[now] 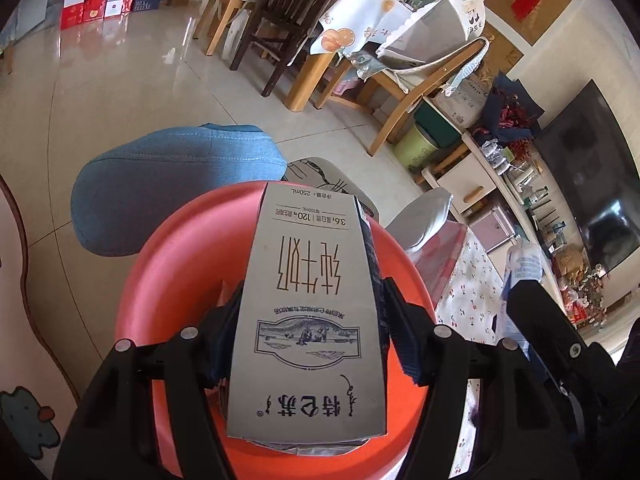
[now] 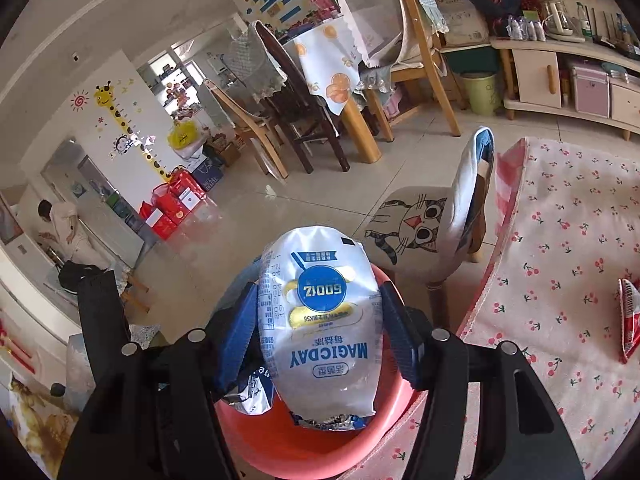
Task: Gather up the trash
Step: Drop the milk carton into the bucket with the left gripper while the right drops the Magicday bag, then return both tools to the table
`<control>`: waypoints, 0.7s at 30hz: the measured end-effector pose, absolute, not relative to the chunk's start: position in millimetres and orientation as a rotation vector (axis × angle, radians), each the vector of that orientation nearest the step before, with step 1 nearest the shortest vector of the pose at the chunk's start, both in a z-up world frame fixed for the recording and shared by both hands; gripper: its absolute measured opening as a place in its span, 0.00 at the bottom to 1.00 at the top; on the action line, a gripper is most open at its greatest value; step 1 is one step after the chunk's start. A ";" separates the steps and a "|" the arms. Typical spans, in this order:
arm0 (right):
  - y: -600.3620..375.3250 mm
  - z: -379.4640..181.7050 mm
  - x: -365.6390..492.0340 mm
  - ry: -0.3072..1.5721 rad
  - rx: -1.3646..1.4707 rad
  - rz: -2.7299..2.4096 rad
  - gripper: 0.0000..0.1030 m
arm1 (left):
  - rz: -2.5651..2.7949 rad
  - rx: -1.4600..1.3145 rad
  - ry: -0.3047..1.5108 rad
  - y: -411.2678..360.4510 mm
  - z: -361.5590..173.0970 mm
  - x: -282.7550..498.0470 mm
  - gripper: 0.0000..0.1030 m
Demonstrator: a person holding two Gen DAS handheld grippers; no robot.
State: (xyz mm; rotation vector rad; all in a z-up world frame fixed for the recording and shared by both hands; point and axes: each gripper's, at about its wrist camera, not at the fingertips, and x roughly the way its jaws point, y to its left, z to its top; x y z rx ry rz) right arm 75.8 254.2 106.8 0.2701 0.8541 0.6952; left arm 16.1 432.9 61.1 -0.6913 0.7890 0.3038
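A: Trash is in both tools at once. The left hand-held gripper (image 1: 308, 332) is clenched on a grey milk carton (image 1: 308, 312), its pads pressed to the carton's two sides, the printing upside down in the left wrist view.

B: And where does the carton sit?

A: Over the red basin (image 1: 168, 280), which fills the near middle of that view. Some crumpled wrapping shows under the carton's near end, inside the basin. Beyond the basin, to the left, lies a blue cushion (image 1: 168, 192) on the tiled floor.

B: What of the other side?

A: The right hand-held gripper (image 2: 318, 332) grasps a white MAGICDAY pouch (image 2: 320, 340), puffed and oval, blue pads tight against both flanks. It hangs over the same red basin (image 2: 288, 452), with a crumpled silver wrapper (image 2: 250, 396) just to its left, inside the rim.

B: Anything else nearby?

A: To the right spreads the worktop (image 2: 560, 280) under a cherry-print cloth, and on it near the right edge lies a red-and-white wrapper (image 2: 628, 320). Farther off stands a small chair with a cat face (image 2: 416, 228) on its seat, beside the worktop's far-left corner.
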 end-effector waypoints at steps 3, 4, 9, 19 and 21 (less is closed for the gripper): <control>251.6 102.6 75.4 0.867 0.266 0.642 0.80 | 0.322 -0.710 0.782 435.9 59.2 13.9 0.65; 248.6 102.1 74.2 0.866 0.266 0.633 0.80 | 0.331 -0.709 0.774 436.7 59.3 12.7 0.69; 222.4 104.8 60.9 0.819 0.218 0.562 0.87 | 0.368 -0.701 0.650 435.0 68.9 4.0 0.82; 174.4 101.2 28.1 0.729 0.032 0.437 0.89 | 0.248 -0.679 0.383 405.6 93.2 -4.1 0.94; 165.5 100.8 21.5 0.704 0.009 0.411 0.91 | 0.215 -0.652 0.391 397.3 97.2 -0.7 0.94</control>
